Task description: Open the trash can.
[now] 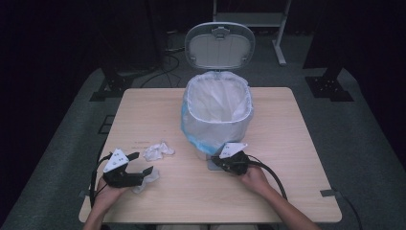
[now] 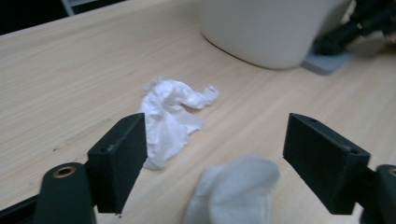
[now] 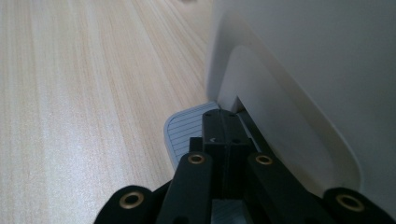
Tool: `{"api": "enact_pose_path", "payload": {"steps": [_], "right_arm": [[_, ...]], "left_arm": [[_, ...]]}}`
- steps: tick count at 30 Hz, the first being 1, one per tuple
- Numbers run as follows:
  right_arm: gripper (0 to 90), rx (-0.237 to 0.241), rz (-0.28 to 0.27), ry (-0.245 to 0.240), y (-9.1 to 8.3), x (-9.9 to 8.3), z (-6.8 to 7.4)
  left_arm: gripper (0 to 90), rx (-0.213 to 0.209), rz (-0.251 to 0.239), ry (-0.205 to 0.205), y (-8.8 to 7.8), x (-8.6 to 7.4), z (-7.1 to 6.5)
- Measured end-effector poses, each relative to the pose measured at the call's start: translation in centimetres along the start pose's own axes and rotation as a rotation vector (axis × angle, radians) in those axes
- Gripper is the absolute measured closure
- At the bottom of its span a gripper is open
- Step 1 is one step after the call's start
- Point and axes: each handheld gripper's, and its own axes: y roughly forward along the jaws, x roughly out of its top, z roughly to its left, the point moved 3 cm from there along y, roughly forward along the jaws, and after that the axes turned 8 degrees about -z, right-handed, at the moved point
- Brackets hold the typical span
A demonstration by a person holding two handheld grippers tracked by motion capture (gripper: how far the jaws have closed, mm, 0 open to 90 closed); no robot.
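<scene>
A white pedal bin (image 1: 218,115) lined with a plastic bag stands on the wooden table (image 1: 287,158), its lid (image 1: 220,45) raised. My right gripper (image 3: 224,126) is shut, its tips resting on the grey ribbed pedal (image 3: 184,128) at the bin's foot (image 3: 303,70). My left gripper (image 2: 217,140) stands open near the table's front left. A crumpled white tissue wad (image 2: 236,191) lies between its jaws, untouched by the pads. A second crumpled tissue (image 2: 173,116) lies just beyond, toward the bin (image 2: 271,28).
In the high view the two tissues (image 1: 159,150) (image 1: 146,179) lie left of the bin, near my left gripper (image 1: 142,163). Dark floor, stands and cables surround the table. Bare wood stretches right of the bin.
</scene>
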Motion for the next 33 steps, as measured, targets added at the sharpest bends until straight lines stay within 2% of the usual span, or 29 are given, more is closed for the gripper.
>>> {"api": "enact_pose_path", "payload": {"steps": [1,7,15,20,21,28,33], "right_arm": [[90.0,0.000,0.000,-0.001,0.0,0.0,0.0],[90.0,0.001,0.000,-0.004,0.0,0.0,0.0],[90.0,0.002,-0.001,-0.004,0.0,0.0,0.0],[90.0,0.002,-0.001,-0.005,0.0,0.0,0.0],[90.0,0.002,-0.001,-0.004,0.0,0.0,0.0],[90.0,0.002,-0.001,-0.005,0.0,0.0,0.0],[90.0,0.002,-0.003,-0.007,0.0,0.0,0.0]], "left_arm": [[23.4,-0.015,0.034,0.016,0.1,-0.3,-0.2],[38.8,-0.064,0.116,0.060,0.7,-1.2,-0.4],[66.5,-0.101,0.194,0.091,1.4,-1.9,-0.4],[79.8,-0.109,0.200,0.107,1.4,-1.8,-0.4],[81.5,-0.119,0.185,0.102,1.4,-1.7,-0.5],[83.8,-0.151,0.154,0.083,0.9,-0.5,-0.3],[83.9,-0.180,0.120,0.081,0.4,1.6,-0.3]]}}
